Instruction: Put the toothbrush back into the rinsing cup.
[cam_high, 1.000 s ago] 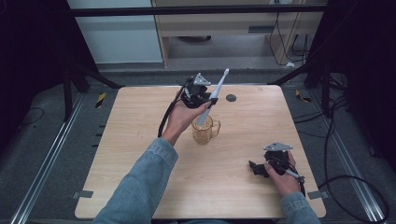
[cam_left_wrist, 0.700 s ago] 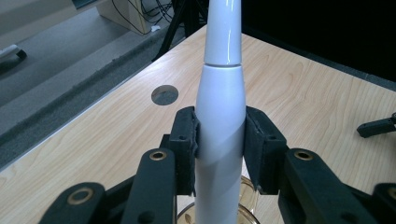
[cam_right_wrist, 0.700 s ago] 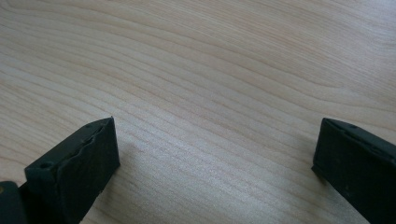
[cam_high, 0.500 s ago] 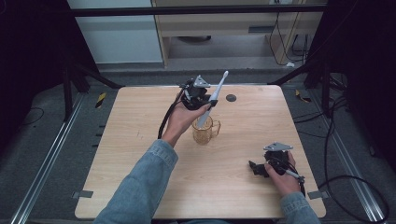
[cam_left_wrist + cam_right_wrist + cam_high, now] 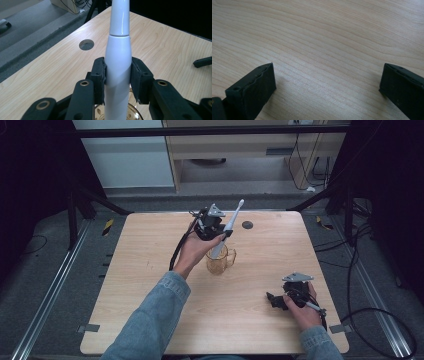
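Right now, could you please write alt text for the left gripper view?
Black tongs clamp a white electric toothbrush by its handle, above an amber glass mug. Behind lies a light wooden table with a round dark hole.

**Toothbrush tilted over glass mug**

The electric toothbrush [image 5: 226, 234] is white, with a thick smooth handle narrowing past a seam to a slim neck. It leans toward one o'clock, head uppermost, its lower end at the mouth of the mug [image 5: 219, 261]. The mug is clear amber-tinted glass, upright near the table's centre, handle pointing to three o'clock.
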Demonstrator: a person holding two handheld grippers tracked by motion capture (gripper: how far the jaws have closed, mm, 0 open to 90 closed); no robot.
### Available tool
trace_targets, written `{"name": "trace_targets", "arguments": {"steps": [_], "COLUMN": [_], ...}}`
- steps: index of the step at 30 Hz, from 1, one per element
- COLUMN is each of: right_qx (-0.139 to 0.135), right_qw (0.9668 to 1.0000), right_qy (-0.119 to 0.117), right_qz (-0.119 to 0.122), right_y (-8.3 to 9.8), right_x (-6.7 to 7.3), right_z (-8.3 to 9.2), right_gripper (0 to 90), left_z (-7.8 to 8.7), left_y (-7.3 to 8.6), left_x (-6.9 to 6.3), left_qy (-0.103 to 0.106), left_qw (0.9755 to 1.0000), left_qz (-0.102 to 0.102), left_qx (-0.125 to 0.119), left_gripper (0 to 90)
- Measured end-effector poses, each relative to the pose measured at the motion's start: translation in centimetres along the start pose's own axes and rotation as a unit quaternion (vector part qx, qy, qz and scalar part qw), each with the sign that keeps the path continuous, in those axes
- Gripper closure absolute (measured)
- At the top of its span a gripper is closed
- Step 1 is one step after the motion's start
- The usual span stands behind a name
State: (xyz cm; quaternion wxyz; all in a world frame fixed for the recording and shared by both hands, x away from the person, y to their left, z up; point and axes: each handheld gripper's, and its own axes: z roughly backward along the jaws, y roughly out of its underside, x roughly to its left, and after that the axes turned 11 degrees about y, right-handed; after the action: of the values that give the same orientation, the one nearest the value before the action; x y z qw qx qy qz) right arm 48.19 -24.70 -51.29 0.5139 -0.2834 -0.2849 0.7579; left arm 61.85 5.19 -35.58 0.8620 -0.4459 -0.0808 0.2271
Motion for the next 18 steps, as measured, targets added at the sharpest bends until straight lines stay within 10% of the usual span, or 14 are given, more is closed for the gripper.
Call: {"name": "trace_targets", "arguments": {"steps": [18], "right_qx": [0.001], "right_qw": [1.0], "right_qy": [0.0], "right_qz": [-0.001], "right_y": [0.0], "right_x": [0.0], "right_z": [0.0], "right_gripper": [0.3], "left_z": [-0.5], "left_y": [1.2], "left_x": [0.1], "left_qy": [0.004], "left_qw": [0.9999], "left_qz": [0.004], "left_qx": [0.01], "left_gripper": [66.3]}}
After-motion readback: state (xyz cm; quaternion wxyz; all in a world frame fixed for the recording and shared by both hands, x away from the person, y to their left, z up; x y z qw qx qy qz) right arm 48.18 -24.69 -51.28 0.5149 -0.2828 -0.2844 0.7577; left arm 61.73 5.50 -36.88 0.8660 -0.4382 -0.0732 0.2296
